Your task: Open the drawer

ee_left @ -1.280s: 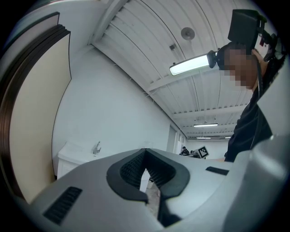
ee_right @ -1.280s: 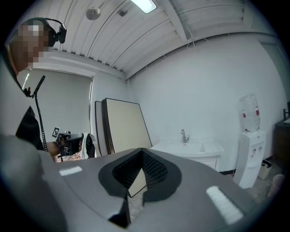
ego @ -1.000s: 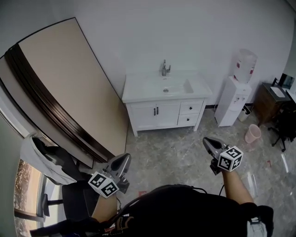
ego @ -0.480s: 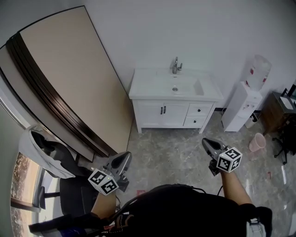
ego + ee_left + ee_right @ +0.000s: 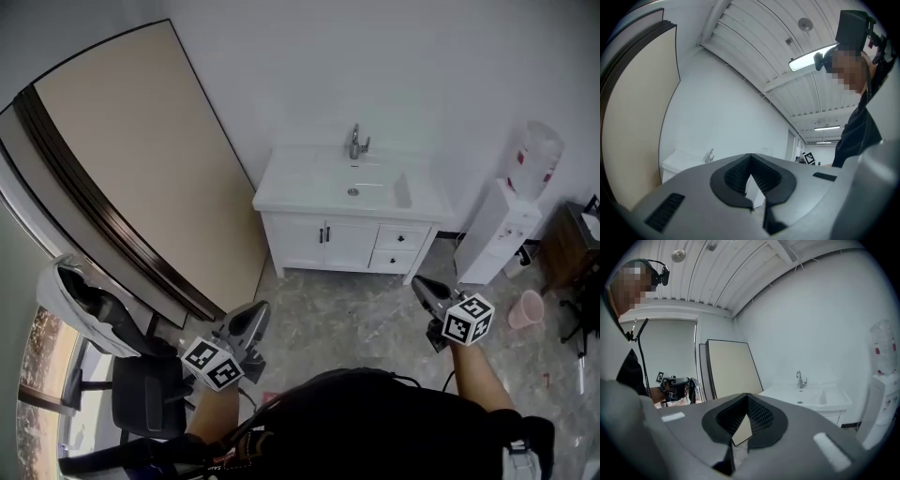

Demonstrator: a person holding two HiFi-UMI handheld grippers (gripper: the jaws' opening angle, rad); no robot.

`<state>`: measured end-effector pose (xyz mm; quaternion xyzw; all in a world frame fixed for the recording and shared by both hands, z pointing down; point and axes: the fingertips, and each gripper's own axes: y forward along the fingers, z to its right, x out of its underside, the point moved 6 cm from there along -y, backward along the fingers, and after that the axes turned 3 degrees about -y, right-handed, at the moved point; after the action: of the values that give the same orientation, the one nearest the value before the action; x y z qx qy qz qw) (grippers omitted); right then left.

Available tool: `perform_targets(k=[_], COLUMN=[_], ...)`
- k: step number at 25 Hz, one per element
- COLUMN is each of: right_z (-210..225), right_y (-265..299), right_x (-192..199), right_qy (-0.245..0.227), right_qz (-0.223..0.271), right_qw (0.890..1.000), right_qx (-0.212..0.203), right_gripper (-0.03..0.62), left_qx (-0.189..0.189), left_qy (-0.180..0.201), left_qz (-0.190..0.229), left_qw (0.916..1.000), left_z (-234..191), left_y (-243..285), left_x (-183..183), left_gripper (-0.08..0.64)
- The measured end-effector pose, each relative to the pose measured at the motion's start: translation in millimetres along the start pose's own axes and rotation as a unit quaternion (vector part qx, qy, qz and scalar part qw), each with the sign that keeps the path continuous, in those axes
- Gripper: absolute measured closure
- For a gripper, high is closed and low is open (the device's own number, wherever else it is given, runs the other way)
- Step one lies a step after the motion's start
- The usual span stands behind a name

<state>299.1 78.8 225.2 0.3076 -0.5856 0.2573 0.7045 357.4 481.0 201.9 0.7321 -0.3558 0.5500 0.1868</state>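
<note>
The white vanity [image 5: 281, 230] with a sink and faucet [image 5: 356, 142] stands against the far wall, a few steps ahead of me. Two small drawers, upper [image 5: 406, 238] and lower [image 5: 395, 262], sit at its right side beside two doors; both are closed. My left gripper [image 5: 260, 307] is at the lower left, shut and empty. My right gripper [image 5: 418, 282] is at the lower right, also shut with nothing in it. Both point toward the vanity and are well short of it. The right gripper view shows the vanity [image 5: 813, 398] past the shut jaws [image 5: 746, 395]. The left gripper [image 5: 750, 155] likewise shows shut jaws.
A water dispenser [image 5: 504, 230] stands right of the vanity, with a pink bin [image 5: 525, 307] on the floor and a dark desk [image 5: 565, 246] beyond. Large beige panels [image 5: 131, 159] lean on the left wall. An office chair [image 5: 141, 398] is at my left.
The view has shifted as I moved across the floor: the vanity now looks slightly larger and lower in the head view. Both grippers keep their place in the view and stay shut.
</note>
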Motion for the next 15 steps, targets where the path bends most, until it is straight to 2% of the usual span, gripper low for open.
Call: perform_targets(k=[8, 15], right_z=[70.0, 92.4], right_y=[-26.2, -5.7], right_x=[-3.8, -1.8], right_qy=[0.003, 0.009], right_qz=[0.002, -0.002], right_qw=[1.0, 1.0], right_qx=[0.002, 0.015], right_gripper=[0.595, 0.595], left_qx=[0.007, 0.011], left_qy=[0.001, -0.011], left_qz=[-0.008, -0.014], left_qw=[0.9999, 0.9998], left_z=[29.3, -2.7], left_y=[68.5, 96.9], left_x=[21.9, 20.9], left_gripper=[0.566, 0.566])
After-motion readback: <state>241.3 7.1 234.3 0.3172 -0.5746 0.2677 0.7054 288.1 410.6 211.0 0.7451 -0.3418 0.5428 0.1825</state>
